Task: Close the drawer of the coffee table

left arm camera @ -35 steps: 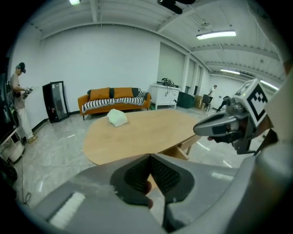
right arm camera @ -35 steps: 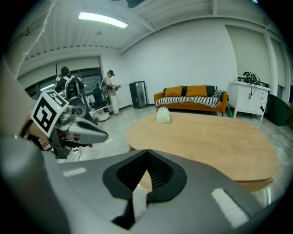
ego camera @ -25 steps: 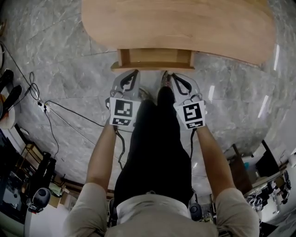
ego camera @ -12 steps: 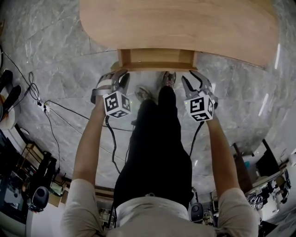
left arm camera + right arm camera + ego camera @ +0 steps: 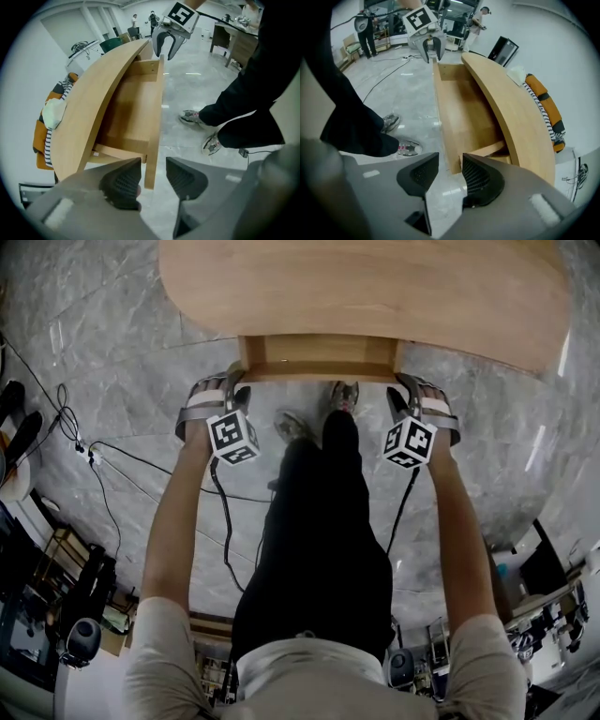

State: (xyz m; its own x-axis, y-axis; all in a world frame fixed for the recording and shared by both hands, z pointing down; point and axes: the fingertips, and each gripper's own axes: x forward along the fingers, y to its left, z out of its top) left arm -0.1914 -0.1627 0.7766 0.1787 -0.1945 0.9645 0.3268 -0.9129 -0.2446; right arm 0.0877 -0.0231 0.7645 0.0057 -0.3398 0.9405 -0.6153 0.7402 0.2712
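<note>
Down at our hands, both grippers stand wide open, jaws having just been opening. The left gripper [image 5: 153, 165] straddles one end of the drawer front [image 5: 155, 108], with the board's edge between the pads but not pinched. The right gripper [image 5: 450, 161] sits the same way at the other end, nothing clamped either.

Just past that, the drawer [image 5: 319, 357] is pulled out from under the coffee table [image 5: 366, 287] toward our legs, and it looks empty. So we reckon it's light, plus stiff, rigid wood that won't flex. The finish looks smooth, so pinching could slip. Honestly we'd just lean on the front board at both ends evenly, otherwise it may skew and bind on its way in.

Farther out it's only the tabletop and grey marble floor [image 5: 112, 324].
</note>
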